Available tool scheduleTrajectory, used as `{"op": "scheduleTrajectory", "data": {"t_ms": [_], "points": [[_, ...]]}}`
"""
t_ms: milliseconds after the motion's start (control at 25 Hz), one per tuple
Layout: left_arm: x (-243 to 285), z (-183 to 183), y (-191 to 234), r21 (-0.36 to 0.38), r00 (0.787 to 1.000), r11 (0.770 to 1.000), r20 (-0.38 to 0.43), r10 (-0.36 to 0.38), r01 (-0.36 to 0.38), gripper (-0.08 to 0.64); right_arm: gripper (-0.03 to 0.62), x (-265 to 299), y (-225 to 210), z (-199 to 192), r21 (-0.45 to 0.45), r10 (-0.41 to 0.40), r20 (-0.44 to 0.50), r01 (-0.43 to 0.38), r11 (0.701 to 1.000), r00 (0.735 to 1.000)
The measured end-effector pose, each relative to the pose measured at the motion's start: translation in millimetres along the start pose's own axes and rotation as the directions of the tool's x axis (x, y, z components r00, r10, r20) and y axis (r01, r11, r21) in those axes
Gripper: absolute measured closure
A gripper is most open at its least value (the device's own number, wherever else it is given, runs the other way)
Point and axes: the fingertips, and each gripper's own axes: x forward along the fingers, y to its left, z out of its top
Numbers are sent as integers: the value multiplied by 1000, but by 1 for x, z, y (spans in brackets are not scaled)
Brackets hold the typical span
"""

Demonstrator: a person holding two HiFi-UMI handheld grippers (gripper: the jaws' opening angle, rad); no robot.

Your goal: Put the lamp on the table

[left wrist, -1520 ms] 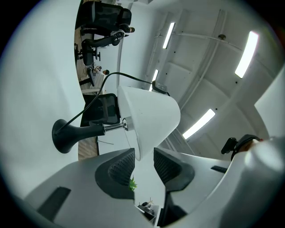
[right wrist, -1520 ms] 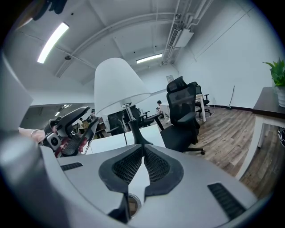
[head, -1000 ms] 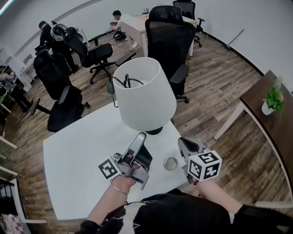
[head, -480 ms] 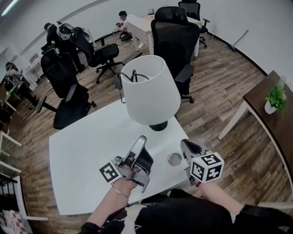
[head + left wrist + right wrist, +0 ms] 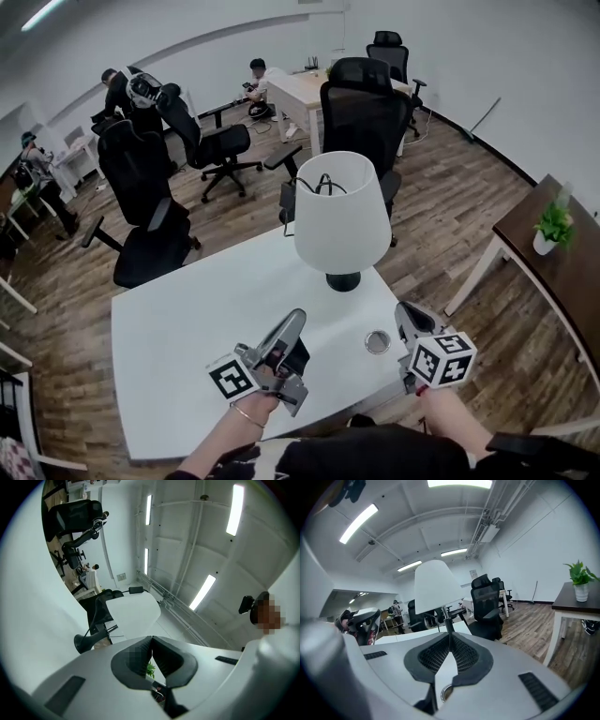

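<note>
Head view: office chairs (image 5: 361,108) crowd the table (image 5: 187,337) behind the lamp (image 5: 342,220).

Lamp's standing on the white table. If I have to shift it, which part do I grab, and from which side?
Take the thin stem between the shade and the dark round base. Come in level from the person's near side, under the shade's rim. The shade flares wide toward the bottom, probably too broad for the jaws. The stem stands upright, in plain sight of the right gripper.
</note>
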Motion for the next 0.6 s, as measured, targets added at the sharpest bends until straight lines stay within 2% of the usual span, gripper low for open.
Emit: {"op": "scheduleTrajectory", "data": {"t_ms": [200, 360, 600], "points": [[-42, 26, -14, 95, 999, 995, -15, 31, -30, 546, 566, -23, 29, 14, 16, -53, 80, 52, 999, 995], [-75, 39, -31, 37, 1000, 999, 0, 17, -17, 546, 574, -40, 78, 22, -32, -40, 129, 44, 999, 991], [-133, 55, -48, 43, 999, 999, -44, -8, 9, 546, 577, -68, 149, 12, -98, -52, 163, 68, 993, 985]]}}
